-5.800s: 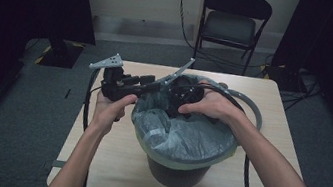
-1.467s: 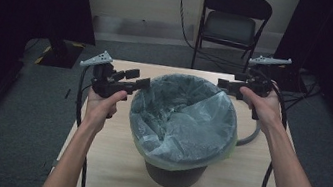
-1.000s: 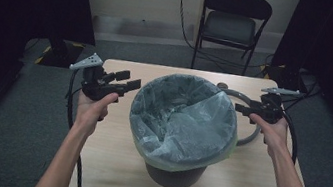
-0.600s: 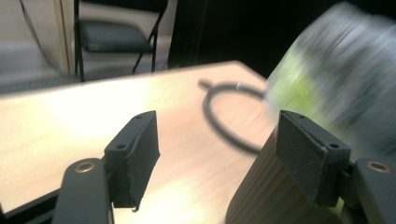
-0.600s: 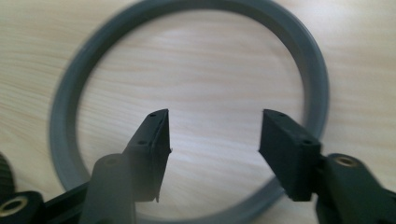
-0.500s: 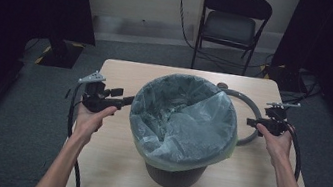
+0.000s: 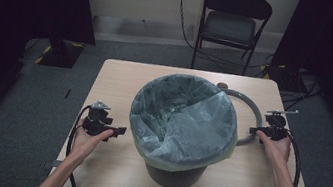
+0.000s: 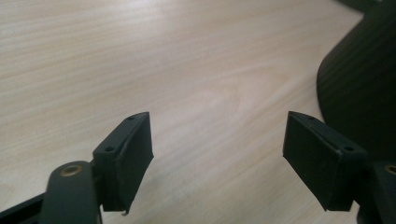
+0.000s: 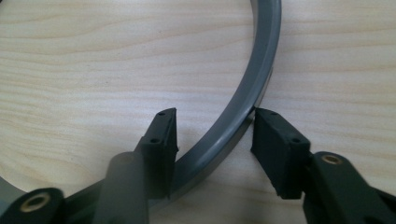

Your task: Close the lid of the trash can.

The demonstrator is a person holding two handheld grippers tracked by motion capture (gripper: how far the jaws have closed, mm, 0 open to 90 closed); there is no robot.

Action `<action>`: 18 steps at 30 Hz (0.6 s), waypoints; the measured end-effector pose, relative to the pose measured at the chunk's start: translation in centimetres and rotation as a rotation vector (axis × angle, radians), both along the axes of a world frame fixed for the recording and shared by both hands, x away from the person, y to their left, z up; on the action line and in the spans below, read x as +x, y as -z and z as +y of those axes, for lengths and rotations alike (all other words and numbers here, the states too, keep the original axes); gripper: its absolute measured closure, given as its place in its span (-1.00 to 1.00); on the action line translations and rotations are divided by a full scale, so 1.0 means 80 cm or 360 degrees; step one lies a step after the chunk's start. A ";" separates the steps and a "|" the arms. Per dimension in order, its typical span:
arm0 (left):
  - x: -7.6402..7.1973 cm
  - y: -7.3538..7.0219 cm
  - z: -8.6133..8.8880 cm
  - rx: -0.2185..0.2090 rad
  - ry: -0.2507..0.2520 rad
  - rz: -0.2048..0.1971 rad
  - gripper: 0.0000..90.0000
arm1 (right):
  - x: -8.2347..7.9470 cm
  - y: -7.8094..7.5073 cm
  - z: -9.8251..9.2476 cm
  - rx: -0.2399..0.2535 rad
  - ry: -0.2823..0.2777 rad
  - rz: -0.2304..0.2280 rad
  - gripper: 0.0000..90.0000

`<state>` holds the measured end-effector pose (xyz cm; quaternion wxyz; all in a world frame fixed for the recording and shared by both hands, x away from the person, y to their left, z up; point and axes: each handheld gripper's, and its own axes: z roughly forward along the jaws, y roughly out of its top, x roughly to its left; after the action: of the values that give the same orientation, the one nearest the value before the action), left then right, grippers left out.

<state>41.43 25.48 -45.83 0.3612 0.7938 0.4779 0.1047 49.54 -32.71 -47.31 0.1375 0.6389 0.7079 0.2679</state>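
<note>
Dim room, a folding chair [image 7: 235,19] against the back wall, and up front a pale wood tabletop [image 7: 116,78] with a dark bin [image 7: 173,174] standing at its centre, a grey-green liner bag [image 7: 184,121] folded over its rim. Over on the right, the right tongs [image 7: 255,132] sit low on the tabletop at the grey plastic ring [image 9: 243,100], which lies flat just beside the bin's far right side. Its jaws have just been closing, and in the right gripper view they straddle the ring's band, one pad inside the curve, the other right at its outer edge, a gap showing on the inner side, so no firm grip. The left tongs [image 7: 120,130] rest low beside the bin's left wall, jaws just opened wider, nothing but bare wood between them.
</note>
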 end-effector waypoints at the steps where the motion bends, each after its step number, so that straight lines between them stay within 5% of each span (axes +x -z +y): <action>1: -0.003 0.003 0.000 0.0017 -0.0010 0.0005 -0.49 | 0.000 0.000 0.001 -0.0010 -0.0009 0.0003 0.17; 6: -0.010 0.030 0.000 0.0068 -0.0041 0.0061 -0.45 | -0.003 -0.002 0.000 -0.0085 0.0000 0.0029 0.36; 12: -0.012 0.041 -0.012 0.0230 -0.0101 -0.0102 -0.45 | -0.007 -0.004 0.005 -0.0185 0.0006 0.0061 0.43; 14: -0.013 0.044 -0.014 0.0238 -0.0106 -0.0136 -0.55 | -0.006 -0.005 0.012 -0.0259 0.0010 0.0079 0.44; 18: -0.015 0.049 -0.011 0.0202 -0.0105 -0.0182 -0.62 | -0.002 -0.008 0.015 -0.0268 0.0022 0.0133 0.46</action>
<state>40.23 24.59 -49.75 0.3333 0.7916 0.4749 0.1917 49.41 -31.52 -46.68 0.1628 0.6406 0.7286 0.1796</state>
